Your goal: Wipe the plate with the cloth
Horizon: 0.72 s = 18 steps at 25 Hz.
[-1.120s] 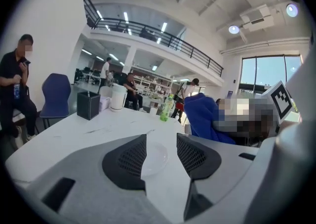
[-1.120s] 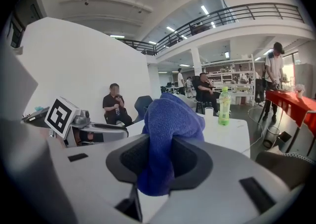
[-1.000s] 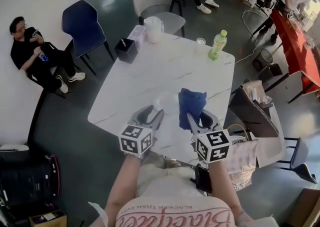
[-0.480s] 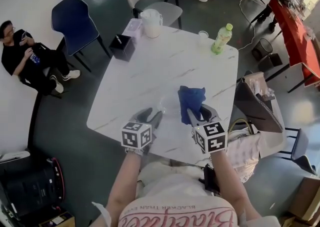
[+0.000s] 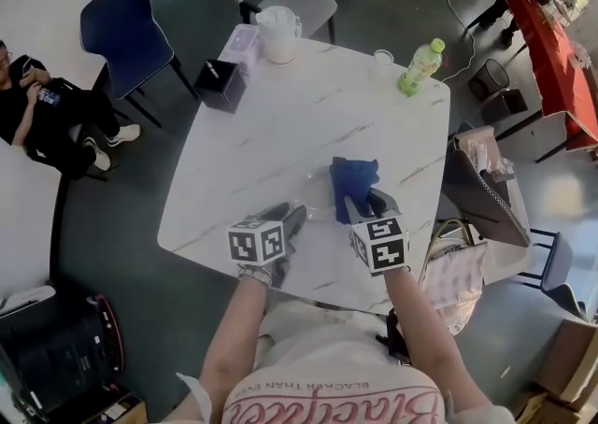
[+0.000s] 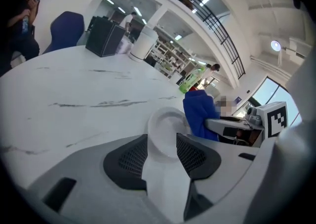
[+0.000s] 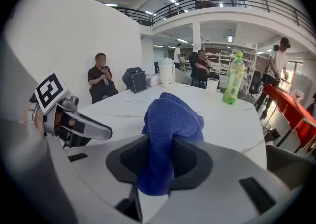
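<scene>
A small white plate [image 6: 165, 129] is clamped edge-on between the jaws of my left gripper [image 6: 163, 155]. In the head view the plate [image 5: 315, 201] shows only faintly, just past the left gripper [image 5: 293, 218], over the near part of the marble table [image 5: 280, 133]. My right gripper [image 5: 361, 204] is shut on a bunched blue cloth [image 5: 350, 181], which sticks up beyond its jaws. The cloth [image 7: 170, 122] fills the right gripper [image 7: 165, 161]. From the left gripper view the cloth [image 6: 200, 112] hangs just right of the plate's rim; whether they touch is unclear.
At the table's far edge stand a green bottle [image 5: 420, 65], a small cup [image 5: 381, 58], a white jug [image 5: 278, 35], a clear box [image 5: 241, 41] and a black box [image 5: 220, 84]. A bag [image 5: 476, 193] sits right of the table. A person [image 5: 37, 105] sits at left.
Both grippers have drawn closer together over the table's near edge. The cloth now sits right beside the plate. Both keep their hold.
</scene>
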{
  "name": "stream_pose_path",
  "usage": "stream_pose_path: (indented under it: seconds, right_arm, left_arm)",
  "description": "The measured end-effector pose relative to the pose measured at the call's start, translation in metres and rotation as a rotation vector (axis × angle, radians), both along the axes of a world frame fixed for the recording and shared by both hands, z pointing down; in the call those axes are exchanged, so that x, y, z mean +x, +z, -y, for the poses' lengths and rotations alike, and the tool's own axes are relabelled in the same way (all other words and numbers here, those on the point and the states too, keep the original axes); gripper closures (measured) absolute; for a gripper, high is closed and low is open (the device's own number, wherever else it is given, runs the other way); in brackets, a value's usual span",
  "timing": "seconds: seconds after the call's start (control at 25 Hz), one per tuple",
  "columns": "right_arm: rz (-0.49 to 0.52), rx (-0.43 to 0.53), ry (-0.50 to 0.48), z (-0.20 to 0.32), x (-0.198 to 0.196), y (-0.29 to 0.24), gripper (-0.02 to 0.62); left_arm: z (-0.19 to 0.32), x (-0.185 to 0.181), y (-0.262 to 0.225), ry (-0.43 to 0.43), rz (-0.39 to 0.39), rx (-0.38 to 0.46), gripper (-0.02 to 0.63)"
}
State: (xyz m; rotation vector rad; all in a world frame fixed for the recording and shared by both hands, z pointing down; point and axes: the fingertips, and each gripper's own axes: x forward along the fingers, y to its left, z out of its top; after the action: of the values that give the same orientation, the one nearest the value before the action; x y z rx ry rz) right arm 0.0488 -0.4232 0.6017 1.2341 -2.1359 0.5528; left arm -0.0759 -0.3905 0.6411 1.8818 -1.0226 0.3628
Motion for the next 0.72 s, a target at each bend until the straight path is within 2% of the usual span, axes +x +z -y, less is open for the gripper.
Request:
stream_pose_path:
  seconds: [0.24,0.56,0.68,0.72]
  right_arm:
    - [0.007,-0.039,0.025,0.008,0.000,0.019,0.494]
    - [0.078,-0.055,0.072,0.011,0.002,0.028,0.491]
    - [0.071,-0.050,0.075,0.012,0.004,0.029,0.491]
    - [0.065,-0.050,0.074,0.012,0.005,0.030,0.491]
  left_arm:
    - [0.009,0.002,0.012,0.001,0.001,-0.066,0.439]
    - [0.023,0.013,0.014,-0.022,-0.063,-0.112,0.440]
    - [0.026,0.012,0.018,-0.026,-0.052,-0.132,0.479]
    - [0.026,0.011,0.018,-0.025,-0.050,-0.138,0.517]
